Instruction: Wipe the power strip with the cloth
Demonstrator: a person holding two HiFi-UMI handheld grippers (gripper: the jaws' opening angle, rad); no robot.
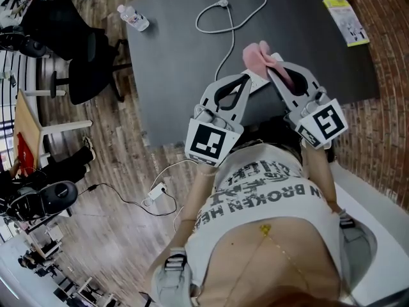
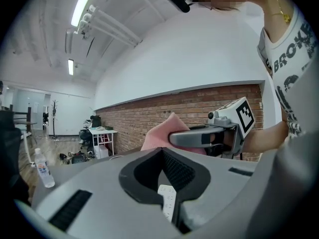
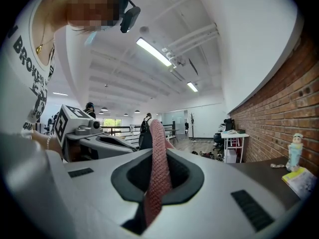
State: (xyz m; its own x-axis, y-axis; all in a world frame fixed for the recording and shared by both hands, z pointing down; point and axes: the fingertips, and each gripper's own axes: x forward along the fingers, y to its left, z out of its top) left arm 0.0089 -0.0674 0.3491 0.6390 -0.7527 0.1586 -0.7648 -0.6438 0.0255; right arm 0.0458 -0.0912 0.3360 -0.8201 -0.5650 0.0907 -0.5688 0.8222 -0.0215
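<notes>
The left gripper [image 2: 160, 151] has its jaws closed together. The flat white plastic power strip [image 2: 167, 201] shows only as a sliver in their gap, and whether it is pinched is unclear. Just beside it, over the dark grey table [image 1: 172, 56], the right gripper [image 3: 155, 133] clamps the pink woven cloth [image 3: 158, 168].

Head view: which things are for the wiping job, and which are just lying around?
For the job:
pink cloth, pinched in the right gripper
white power strip, in the left gripper

Just lying about:
water bottle
booklet
black chair
</notes>
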